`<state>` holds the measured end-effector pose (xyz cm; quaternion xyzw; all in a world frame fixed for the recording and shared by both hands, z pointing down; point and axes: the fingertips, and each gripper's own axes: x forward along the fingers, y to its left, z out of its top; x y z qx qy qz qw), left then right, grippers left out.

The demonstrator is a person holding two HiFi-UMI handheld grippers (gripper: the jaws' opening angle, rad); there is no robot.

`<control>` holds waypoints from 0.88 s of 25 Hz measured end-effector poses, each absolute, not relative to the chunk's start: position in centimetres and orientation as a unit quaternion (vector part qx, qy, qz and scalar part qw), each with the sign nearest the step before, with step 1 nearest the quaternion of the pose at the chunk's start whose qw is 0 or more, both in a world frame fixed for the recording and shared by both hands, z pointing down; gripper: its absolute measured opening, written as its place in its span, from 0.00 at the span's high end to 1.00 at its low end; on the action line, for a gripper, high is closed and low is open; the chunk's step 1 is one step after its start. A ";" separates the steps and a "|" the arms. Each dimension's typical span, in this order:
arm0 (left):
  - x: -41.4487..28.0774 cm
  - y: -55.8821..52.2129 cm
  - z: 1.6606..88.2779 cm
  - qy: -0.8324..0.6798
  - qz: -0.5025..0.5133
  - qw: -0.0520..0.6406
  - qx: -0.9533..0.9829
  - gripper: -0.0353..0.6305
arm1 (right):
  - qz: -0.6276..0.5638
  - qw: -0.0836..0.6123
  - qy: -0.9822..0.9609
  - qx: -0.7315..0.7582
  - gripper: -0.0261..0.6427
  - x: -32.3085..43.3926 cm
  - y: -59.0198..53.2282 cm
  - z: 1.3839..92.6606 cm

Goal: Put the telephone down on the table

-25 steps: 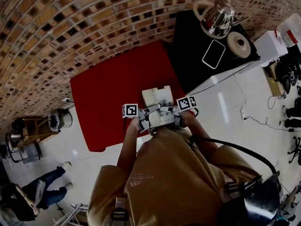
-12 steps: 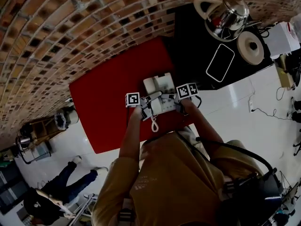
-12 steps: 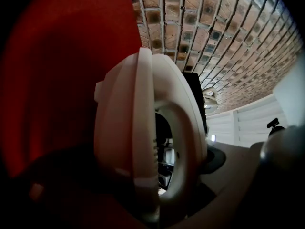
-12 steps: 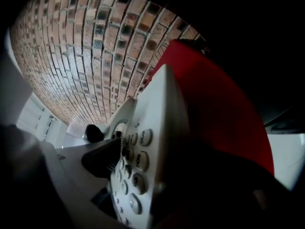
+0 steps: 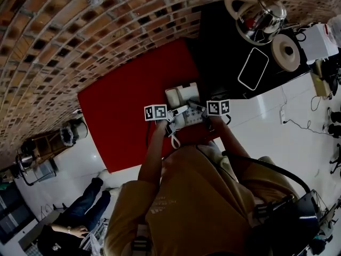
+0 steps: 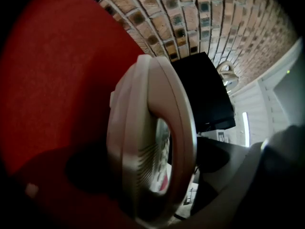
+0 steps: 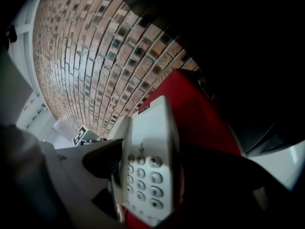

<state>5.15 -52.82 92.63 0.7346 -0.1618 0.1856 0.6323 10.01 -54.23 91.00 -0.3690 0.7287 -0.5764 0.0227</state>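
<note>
A pale grey telephone (image 5: pixel 183 104) with its handset lies on the red table (image 5: pixel 122 105) near the front edge, and its coiled cord (image 5: pixel 174 140) hangs over that edge. My left gripper (image 5: pixel 171 117) is at the phone's left side and its jaws are opening. The handset's side (image 6: pixel 147 142) fills the left gripper view, with no pad seen pressing on it. My right gripper (image 5: pixel 201 115) is at the phone's right side and its jaws are closing a little. The keypad (image 7: pixel 145 175) lies close before it, apart from the jaws.
A black table (image 5: pixel 224 57) adjoins the red one on the right. It carries a steel kettle (image 5: pixel 260 16), a round disc (image 5: pixel 285 52) and a flat dark phone (image 5: pixel 252 68). A brick wall (image 5: pixel 80 31) runs behind. A person (image 5: pixel 74 228) crouches on the white floor at lower left.
Both grippers moved forward and down with the telephone onto the red table. The cord now hangs over the front edge. The grippers' marker cubes stand farther apart.
</note>
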 end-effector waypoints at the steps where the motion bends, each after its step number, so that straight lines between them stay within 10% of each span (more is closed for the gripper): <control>1: 5.1 -52.7 92.5 -0.171 0.201 0.620 0.739 0.15 | -0.567 0.015 0.734 -0.374 0.38 10.4 -54.3 90.6; 14: -2.2 -54.7 81.4 -0.291 0.205 0.437 0.826 0.12 | -0.450 0.026 0.797 -0.402 0.37 8.1 -54.2 78.8; 22: -11.0 -54.8 66.9 -0.415 0.043 0.332 0.846 0.12 | -0.119 0.071 0.870 -0.473 0.36 5.0 -53.9 61.1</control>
